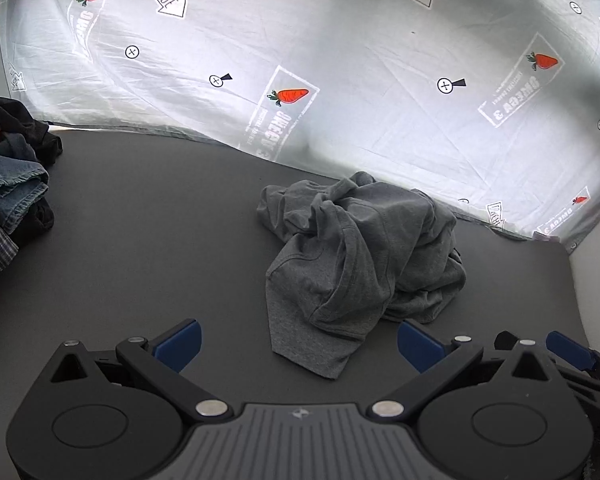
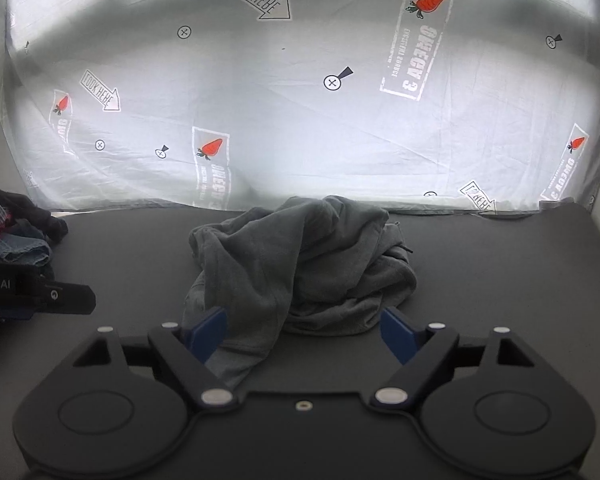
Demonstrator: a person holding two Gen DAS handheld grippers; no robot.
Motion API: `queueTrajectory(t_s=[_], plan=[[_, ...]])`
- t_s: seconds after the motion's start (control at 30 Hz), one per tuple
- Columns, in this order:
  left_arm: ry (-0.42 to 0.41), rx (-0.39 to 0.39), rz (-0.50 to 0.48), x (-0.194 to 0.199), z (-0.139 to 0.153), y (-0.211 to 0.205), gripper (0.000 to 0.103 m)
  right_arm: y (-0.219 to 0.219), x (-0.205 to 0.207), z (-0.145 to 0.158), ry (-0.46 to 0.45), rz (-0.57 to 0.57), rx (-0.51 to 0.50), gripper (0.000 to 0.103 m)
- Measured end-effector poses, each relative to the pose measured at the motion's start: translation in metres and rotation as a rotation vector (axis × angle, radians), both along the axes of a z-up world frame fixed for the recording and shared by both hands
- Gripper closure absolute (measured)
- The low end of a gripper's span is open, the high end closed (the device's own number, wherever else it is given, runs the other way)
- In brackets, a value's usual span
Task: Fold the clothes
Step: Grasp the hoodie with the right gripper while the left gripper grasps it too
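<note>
A crumpled grey T-shirt (image 1: 352,256) lies in a heap on the dark table (image 1: 140,220); it also shows in the right wrist view (image 2: 296,264). My left gripper (image 1: 298,344) is open, its blue fingertips either side of the shirt's near corner, just short of it. My right gripper (image 2: 304,334) is open; its left blue fingertip (image 2: 208,330) is over the shirt's near flap. The right gripper's blue finger shows at the left wrist view's lower right (image 1: 568,350), and the left gripper's body at the left of the right wrist view (image 2: 40,294).
A pile of other clothes (image 1: 8,184), with denim, plaid and dark pieces, sits at the table's left edge and also shows in the right wrist view (image 2: 16,228). A white printed sheet (image 1: 340,60) hangs behind the table's far edge. A pale wall stands at right.
</note>
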State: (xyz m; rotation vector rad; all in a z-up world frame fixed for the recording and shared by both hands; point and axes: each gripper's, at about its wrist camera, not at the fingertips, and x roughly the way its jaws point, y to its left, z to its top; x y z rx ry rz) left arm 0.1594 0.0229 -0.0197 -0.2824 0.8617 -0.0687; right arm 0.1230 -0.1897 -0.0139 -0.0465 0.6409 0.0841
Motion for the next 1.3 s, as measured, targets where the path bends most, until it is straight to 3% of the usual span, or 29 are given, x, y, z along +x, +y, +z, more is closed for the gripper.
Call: queueTrajectory(t_s=[0.13, 0.4, 0.53, 0.6, 0.67, 0.8, 0.9, 0.93, 1.0, 1.07, 1.13, 1.3], plan=[[0.057, -0.084, -0.02, 0.05, -0.015, -0.003, 0.001, -0.007, 0.053, -0.015, 0.031, -0.042, -0.013, 0.031], [0.119, -0.168, -0.037, 0.15, -0.04, -0.015, 0.002, -0.038, 0.161, -0.059, 0.127, -0.17, -0.099, 0.042], [0.131, -0.248, 0.034, 0.197, -0.05, -0.01, 0.004, -0.059, 0.202, -0.079, 0.18, -0.202, -0.006, 0.048], [0.129, -0.249, 0.072, 0.216, -0.055, -0.01, 0.004, -0.065, 0.22, -0.088, 0.191, -0.183, 0.037, 0.048], [0.148, -0.229, 0.047, 0.233, -0.061, -0.015, 0.005, -0.063, 0.233, -0.096, 0.216, -0.143, 0.08, 0.048], [0.257, -0.121, -0.013, 0.248, -0.082, -0.029, 0.017, -0.053, 0.248, -0.115, 0.288, -0.089, 0.141, 0.048], [0.339, -0.136, 0.018, 0.245, -0.101, -0.027, 0.026, -0.04, 0.244, -0.123, 0.301, -0.066, 0.103, 0.069], [0.356, -0.159, 0.035, 0.242, -0.105, -0.024, 0.029, -0.037, 0.241, -0.121, 0.29, -0.06, 0.089, 0.084], [0.362, -0.207, 0.062, 0.236, -0.108, -0.018, 0.038, -0.033, 0.231, -0.11, 0.237, -0.061, 0.088, 0.093], [0.354, -0.22, 0.071, 0.232, -0.104, -0.017, 0.063, -0.029, 0.218, -0.093, 0.173, -0.06, 0.078, 0.094], [0.325, -0.184, 0.076, 0.228, -0.092, -0.018, 0.084, -0.022, 0.2, -0.074, 0.095, -0.062, 0.025, 0.095], [0.156, -0.082, 0.152, 0.195, -0.04, -0.005, 0.095, -0.01, 0.141, -0.012, -0.147, -0.092, -0.165, 0.095]])
